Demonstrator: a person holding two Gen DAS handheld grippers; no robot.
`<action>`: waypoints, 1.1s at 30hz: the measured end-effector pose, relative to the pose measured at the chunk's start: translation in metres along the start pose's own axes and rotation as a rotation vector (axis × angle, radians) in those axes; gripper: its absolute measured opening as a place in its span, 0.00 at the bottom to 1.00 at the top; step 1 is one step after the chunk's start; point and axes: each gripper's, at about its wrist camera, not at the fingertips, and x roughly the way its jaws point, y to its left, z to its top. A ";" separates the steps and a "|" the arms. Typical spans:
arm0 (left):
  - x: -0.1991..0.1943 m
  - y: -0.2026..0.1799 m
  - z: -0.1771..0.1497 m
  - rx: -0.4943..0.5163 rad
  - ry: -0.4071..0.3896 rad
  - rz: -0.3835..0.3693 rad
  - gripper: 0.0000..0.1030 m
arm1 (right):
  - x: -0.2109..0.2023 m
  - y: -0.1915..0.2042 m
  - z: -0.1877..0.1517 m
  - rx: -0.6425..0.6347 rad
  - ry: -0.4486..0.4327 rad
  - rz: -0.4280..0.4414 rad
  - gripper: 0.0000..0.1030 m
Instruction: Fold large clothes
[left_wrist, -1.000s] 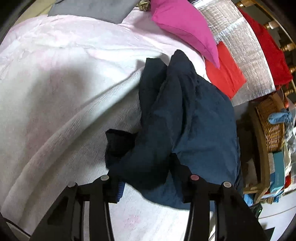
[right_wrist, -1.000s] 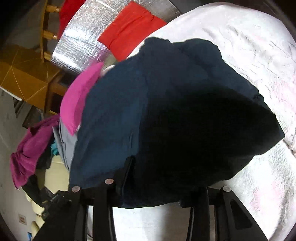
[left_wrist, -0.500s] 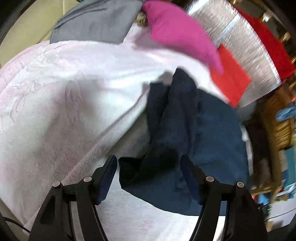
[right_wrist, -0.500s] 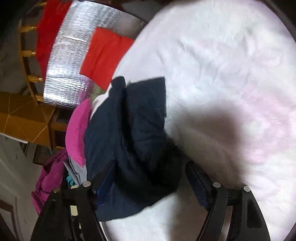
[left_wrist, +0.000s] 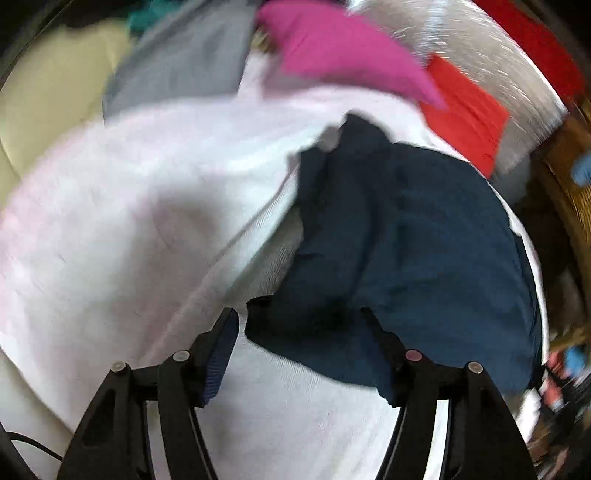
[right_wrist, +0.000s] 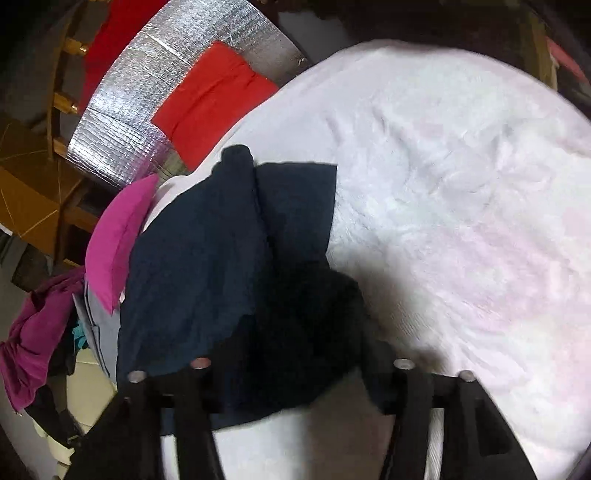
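Note:
A dark navy garment (left_wrist: 406, 236) lies folded in a bundle on the white and pale pink blanket (left_wrist: 129, 221). My left gripper (left_wrist: 299, 325) hangs just above the garment's near corner. Its jaws are opening wide, with the corner lying loose between them and no pad pressing on it. In the right wrist view the same navy garment (right_wrist: 207, 258) sits at the blanket's (right_wrist: 461, 221) left edge. My right gripper (right_wrist: 291, 358) is over its dark near end with jaws opening; the cloth lies between the fingers, unpinched.
Beyond the garment lie a pink cloth (left_wrist: 343, 48), a grey garment (left_wrist: 184, 59) and a red cloth (left_wrist: 465, 114) on a silver foil mat (left_wrist: 517, 77). Off the blanket's left side in the right wrist view hangs a magenta garment (right_wrist: 33, 332), near wooden furniture (right_wrist: 33, 206).
Both grippers spread their jaws, let go of the navy garment and drew back upward. The garment, earlier lifted close to the right camera, now rests on the blanket.

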 end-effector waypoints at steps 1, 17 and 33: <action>-0.013 -0.006 -0.003 0.035 -0.030 0.025 0.73 | -0.011 0.007 -0.004 -0.036 -0.021 -0.019 0.67; -0.232 -0.073 -0.082 0.286 -0.473 0.269 0.90 | -0.183 0.146 -0.121 -0.526 -0.232 -0.047 0.84; -0.340 -0.076 -0.161 0.293 -0.675 0.191 0.95 | -0.299 0.170 -0.200 -0.580 -0.382 -0.074 0.89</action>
